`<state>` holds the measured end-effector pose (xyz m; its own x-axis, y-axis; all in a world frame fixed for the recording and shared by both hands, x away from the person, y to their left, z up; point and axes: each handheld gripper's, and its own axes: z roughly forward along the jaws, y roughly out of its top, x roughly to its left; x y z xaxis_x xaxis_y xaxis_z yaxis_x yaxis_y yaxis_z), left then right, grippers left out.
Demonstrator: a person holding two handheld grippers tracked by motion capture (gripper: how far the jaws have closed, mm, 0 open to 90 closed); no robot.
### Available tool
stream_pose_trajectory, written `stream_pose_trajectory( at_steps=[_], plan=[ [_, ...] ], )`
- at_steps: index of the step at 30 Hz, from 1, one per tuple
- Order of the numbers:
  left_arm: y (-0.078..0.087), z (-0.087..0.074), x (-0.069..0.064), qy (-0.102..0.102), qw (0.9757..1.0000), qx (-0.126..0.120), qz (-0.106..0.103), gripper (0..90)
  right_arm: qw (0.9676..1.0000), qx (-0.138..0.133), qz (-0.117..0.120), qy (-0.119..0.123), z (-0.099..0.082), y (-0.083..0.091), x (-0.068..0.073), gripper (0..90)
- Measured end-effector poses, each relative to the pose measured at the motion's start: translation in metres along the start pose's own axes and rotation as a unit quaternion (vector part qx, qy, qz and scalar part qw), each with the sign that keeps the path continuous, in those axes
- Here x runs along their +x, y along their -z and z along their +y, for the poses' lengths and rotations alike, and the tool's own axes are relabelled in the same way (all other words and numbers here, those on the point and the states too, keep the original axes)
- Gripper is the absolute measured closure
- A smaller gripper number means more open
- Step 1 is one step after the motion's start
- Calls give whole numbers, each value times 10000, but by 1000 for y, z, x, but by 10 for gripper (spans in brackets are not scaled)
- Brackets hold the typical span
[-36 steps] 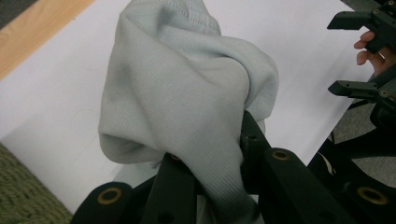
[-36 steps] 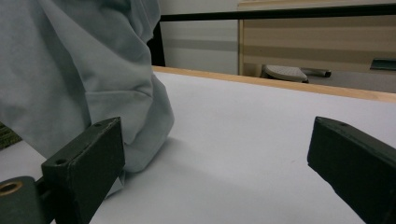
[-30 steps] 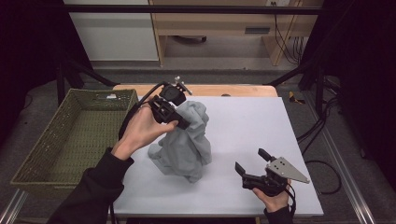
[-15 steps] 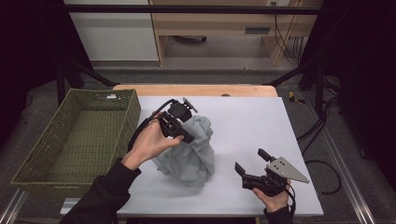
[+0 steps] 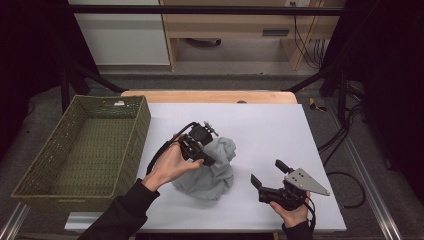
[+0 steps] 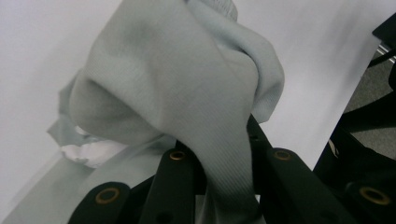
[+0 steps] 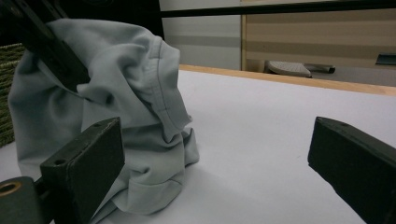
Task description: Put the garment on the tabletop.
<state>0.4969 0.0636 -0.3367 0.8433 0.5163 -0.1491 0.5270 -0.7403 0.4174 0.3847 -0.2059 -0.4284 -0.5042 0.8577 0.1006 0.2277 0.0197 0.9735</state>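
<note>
Grey cloth (image 5: 212, 170), one piece, pinched by left gripper (image 5: 209, 159); right gripper (image 5: 266, 172) gapes empty; one basket (image 5: 75, 150).

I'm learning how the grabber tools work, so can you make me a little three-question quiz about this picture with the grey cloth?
1. True or false: the left gripper has its jaws shut on the crumpled pale grey cloth garment.
2. Where does the olive-green woven basket stand: A) on the white table top, right of the garment; B) off the table's left edge; C) under the right gripper?
3. Fill in: the right gripper's jaws are ____, with nothing between them.

Key: 1 true, the fabric is pinched between the jaws. 2 B. 3 open.
</note>
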Motion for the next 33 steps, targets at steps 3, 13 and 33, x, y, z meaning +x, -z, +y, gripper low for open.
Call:
stream_pose_trajectory(
  at_steps=[3,13,33],
  plan=[
    [-9,-1,-3,-76,10000,52,-11,774,10000,-6,4,-11,0,0,0,41],
    [-5,0,-8,-237,9990,-368,63,315,10000,0,6,-26,0,-1,0,39],
    [23,-24,-6,77,9727,-2321,-11,62,10000,-28,46,-46,1,0,-1,36]
  ],
)
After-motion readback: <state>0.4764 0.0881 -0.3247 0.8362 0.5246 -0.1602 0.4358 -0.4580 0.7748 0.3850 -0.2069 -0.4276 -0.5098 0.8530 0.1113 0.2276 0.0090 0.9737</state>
